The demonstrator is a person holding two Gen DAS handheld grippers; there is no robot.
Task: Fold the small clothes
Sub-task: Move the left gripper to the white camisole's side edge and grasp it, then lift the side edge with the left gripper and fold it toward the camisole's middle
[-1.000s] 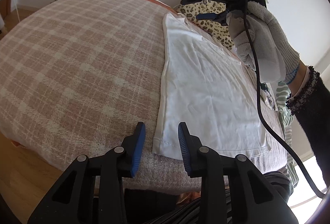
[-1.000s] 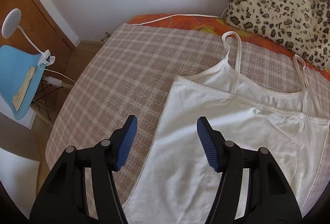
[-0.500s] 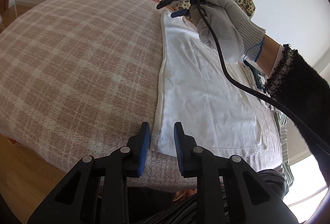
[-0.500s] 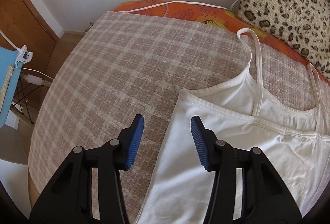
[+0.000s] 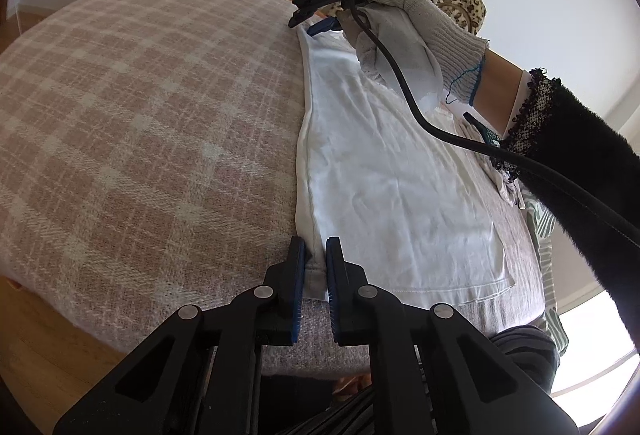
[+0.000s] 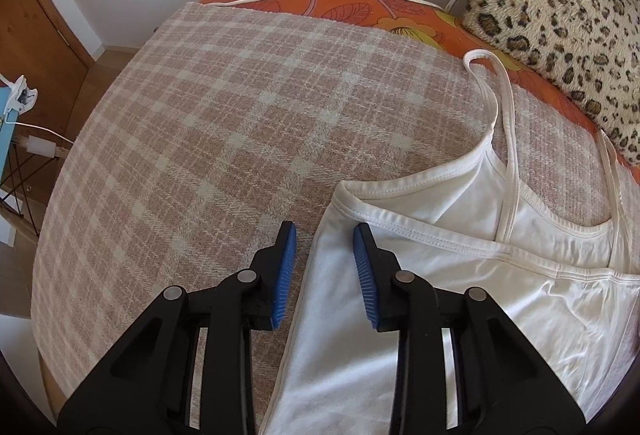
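Note:
A white strappy camisole (image 5: pixel 400 175) lies flat on a pink plaid bed cover (image 5: pixel 140 115). My left gripper (image 5: pixel 316 247) is at the near left hem corner. Its jaws are closing, and the corner fills the narrow gap between the blue pads. Under a gloved hand (image 5: pixel 420 35), my right gripper (image 5: pixel 310 25) is down at the far left top corner. In the right wrist view the right gripper (image 6: pixel 325 231) straddles the camisole's (image 6: pixel 460 315) side edge just below the armhole. Its jaws are closing, and the pads stand clear of the cloth. The straps (image 6: pixel 508 123) lie loose towards the pillow.
A leopard-print cushion (image 6: pixel 560 15) sits against the wall on an orange sheet (image 6: pixel 360 7). A black cable (image 5: pixel 440 135) trails from the right gripper across the camisole. Striped clothes (image 5: pixel 540 219) lie at the bed's right edge. Wooden floor (image 5: pixel 40 335) shows beyond the near edge.
The left jaws have narrowed onto the hem corner. The right gripper has come down and forward to the camisole's top left corner, and its jaws have narrowed.

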